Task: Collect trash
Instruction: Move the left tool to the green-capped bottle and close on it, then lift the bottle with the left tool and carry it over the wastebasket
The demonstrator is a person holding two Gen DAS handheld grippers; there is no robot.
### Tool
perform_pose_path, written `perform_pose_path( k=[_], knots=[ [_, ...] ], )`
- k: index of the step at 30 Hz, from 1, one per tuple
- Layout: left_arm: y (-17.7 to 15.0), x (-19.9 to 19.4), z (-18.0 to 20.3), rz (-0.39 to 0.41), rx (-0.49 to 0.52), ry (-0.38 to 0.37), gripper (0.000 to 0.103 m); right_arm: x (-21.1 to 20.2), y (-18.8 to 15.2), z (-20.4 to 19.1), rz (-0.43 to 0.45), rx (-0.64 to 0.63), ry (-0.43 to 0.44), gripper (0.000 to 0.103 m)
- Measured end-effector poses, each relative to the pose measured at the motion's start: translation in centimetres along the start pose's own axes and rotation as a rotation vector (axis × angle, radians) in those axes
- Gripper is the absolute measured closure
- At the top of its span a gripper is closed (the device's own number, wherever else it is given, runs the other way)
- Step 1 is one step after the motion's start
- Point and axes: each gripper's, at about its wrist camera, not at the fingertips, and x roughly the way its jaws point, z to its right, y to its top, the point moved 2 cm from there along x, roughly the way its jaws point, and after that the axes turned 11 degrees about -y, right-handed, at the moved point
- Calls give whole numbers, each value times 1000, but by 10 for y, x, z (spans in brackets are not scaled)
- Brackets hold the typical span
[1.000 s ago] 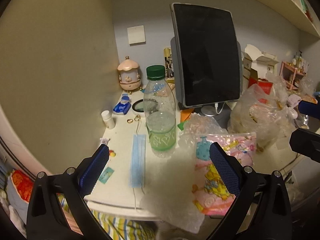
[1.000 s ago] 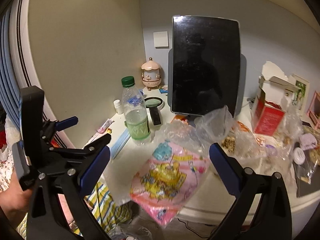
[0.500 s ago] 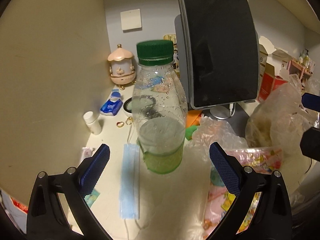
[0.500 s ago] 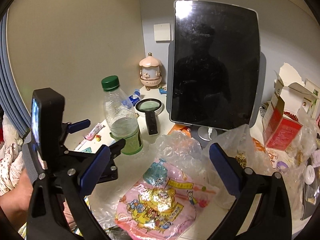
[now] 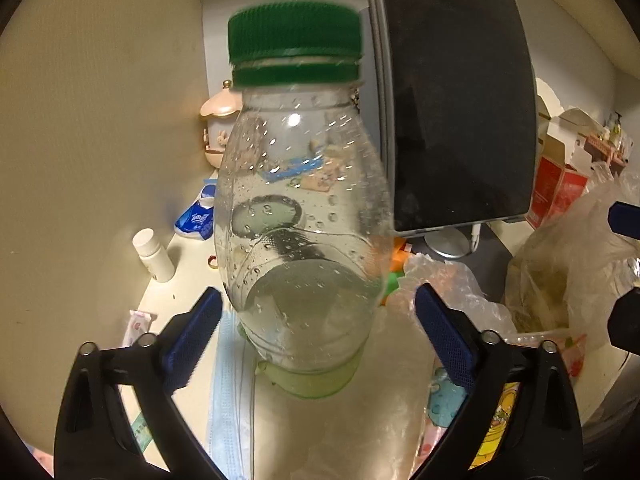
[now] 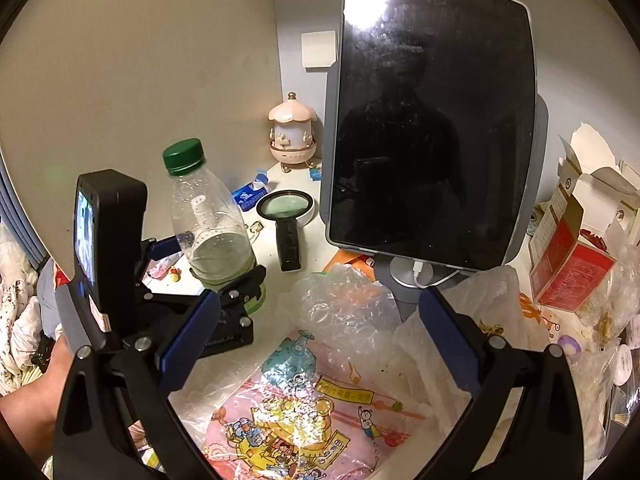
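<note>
A clear plastic bottle with a green cap and a little liquid stands upright on the white desk. My left gripper has one finger on each side of its lower body. The jaws are closing, and a small gap still shows between each blue pad and the bottle. In the right wrist view the bottle stands between the left gripper's fingers. My right gripper is open above a pink cartoon-printed bag and crumpled clear plastic, holding nothing.
A blue face mask lies left of the bottle's base. Behind stand a dark tablet on a stand, a magnifying glass, a pink lamp and a small white vial. A torn red box and plastic bags crowd the right.
My left gripper has moved forward and down until the bottle sits between its fingers, and its jaws have narrowed a little. The right gripper has come closer to the pink bag.
</note>
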Motion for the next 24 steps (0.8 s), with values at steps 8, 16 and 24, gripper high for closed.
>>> perform_pose_path(
  k=[8, 16, 24],
  knots=[
    [0, 12, -4, -18, -2, 6, 42, -2, 1, 1, -1, -3, -4, 6],
    [6, -5, 0, 26, 14, 17, 43, -14, -3, 4, 10, 2, -14, 6],
    [7, -59, 11, 56, 54, 18, 43, -46, -5, -8, 40, 19, 3, 6]
  ],
)
